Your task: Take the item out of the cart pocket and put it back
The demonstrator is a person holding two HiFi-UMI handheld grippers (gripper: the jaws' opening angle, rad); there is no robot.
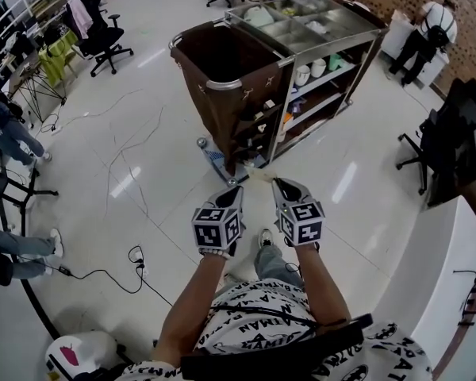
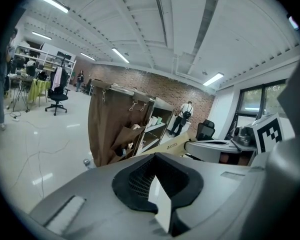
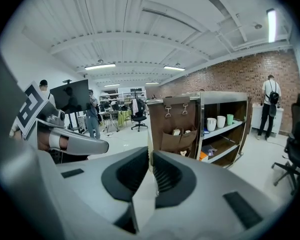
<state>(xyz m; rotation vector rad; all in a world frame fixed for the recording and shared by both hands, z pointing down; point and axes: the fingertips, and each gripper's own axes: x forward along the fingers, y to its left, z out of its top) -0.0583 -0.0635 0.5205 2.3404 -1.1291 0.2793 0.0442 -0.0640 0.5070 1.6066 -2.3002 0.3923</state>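
Short of the cart (image 1: pixel 214 101), left gripper (image 1: pixel 235 189) and right gripper (image 1: pixel 281 183) each clench the cream packet (image 1: pixel 260 175); it lies crosswise between them, print unreadable.

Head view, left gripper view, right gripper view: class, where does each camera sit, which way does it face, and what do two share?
Head view: on the person's head, facing steeply down; cart ahead, both forearms, left gripper, right gripper.
Left gripper view: on the left gripper, facing the cart along jaws closed on a cream sheet.
Right gripper view: on the right gripper, likewise.
Shared: cart and sheet.
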